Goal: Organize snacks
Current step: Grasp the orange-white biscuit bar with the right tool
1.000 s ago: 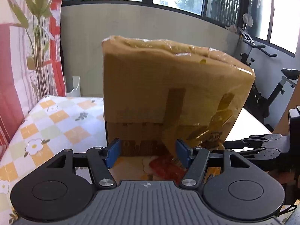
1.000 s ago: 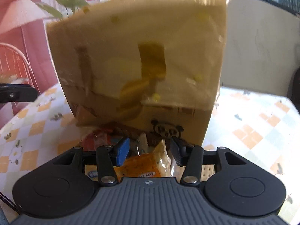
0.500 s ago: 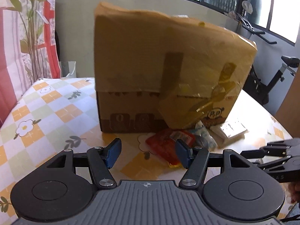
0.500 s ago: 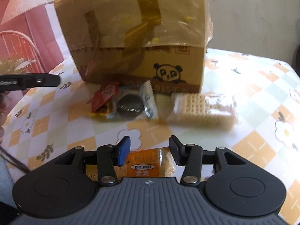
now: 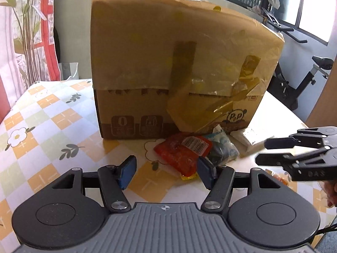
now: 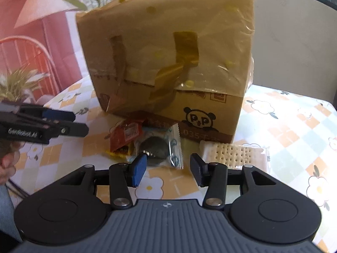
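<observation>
Snacks heaped against tall taped brown cardboard box [image 5: 179, 63] on checkered floral tablecloth [image 5: 42, 113]: red foil packet [image 5: 181, 154], clear-wrapped dark round biscuit [image 6: 155, 147] at 3 o'clock of it, pale cracker pack [image 6: 233, 154] beyond. Left gripper [image 5: 166, 171] and right gripper [image 6: 168, 169] wide open, empty. Risk: overlapping wrappers, likely double pick or slip.

Box [image 5: 168, 67] is sitting on the counter [image 5: 42, 126]; sachet [image 5: 181, 154], cookie pack [image 6: 160, 147] and cracker pack [image 6: 233, 154] are lying in front of it, left to right, sachet overlapping cookie pack.
</observation>
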Demonstrator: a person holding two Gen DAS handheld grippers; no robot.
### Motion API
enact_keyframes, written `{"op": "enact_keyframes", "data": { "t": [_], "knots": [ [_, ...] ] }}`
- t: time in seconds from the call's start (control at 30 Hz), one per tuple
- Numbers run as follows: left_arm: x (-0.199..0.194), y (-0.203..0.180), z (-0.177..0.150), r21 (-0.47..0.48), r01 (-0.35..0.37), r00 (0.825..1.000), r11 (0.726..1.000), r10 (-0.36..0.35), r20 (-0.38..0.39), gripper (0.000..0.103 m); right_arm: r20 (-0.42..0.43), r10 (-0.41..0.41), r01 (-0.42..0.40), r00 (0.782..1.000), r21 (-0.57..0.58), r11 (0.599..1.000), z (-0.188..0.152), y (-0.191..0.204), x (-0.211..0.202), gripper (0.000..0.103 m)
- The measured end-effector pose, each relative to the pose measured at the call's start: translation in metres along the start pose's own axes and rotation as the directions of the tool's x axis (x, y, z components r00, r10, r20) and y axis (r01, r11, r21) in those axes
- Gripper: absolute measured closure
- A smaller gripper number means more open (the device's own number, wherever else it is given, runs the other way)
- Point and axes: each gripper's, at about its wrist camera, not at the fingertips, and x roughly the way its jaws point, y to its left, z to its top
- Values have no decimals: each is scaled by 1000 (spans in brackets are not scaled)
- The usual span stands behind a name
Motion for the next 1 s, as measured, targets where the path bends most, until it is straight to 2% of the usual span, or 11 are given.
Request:
{"op": "enact_keyframes", "data": {
  "t": [0.23, 0.3, 0.33, 0.53, 0.73, 0.8, 0.87, 1.0],
  "knots": [
    [2, -7, -10, 2, 19, 1000, 1000, -19, -17, 37, -79, 37, -50, 996, -182, 982, -25, 4, -16, 37],
    [2, -10, -13, 5, 22, 1000, 1000, -22, -18, 37, -83, 40, -59, 996, -241, 969, -29, 9, -21, 23],
    [1, -11, -15, 5, 24, 1000, 1000, -24, -19, 37, -83, 43, -64, 996, -270, 961, -31, 11, -23, 21],
    [-2, -12, -24, -3, 25, 999, 1000, -25, -32, 37, -90, 80, -107, 993, -354, 929, -32, 20, -22, 18],
    [-6, -8, -27, -20, 21, 999, 1000, -21, -36, 37, -130, 155, -196, 979, -414, 889, -27, 22, -24, 18],
    [-6, -7, -27, -27, 18, 999, 999, -19, -38, 37, -150, 151, -204, 977, -450, 869, -31, 24, -22, 18],
    [-5, -7, -27, -30, 17, 999, 999, -18, -38, 37, -145, 116, -173, 983, -489, 855, -36, 27, -17, 18],
    [-5, -10, -28, -27, 21, 999, 999, -22, -38, 38, -153, 117, -177, 981, -473, 863, -43, 28, -2, 17]
  ]
}}
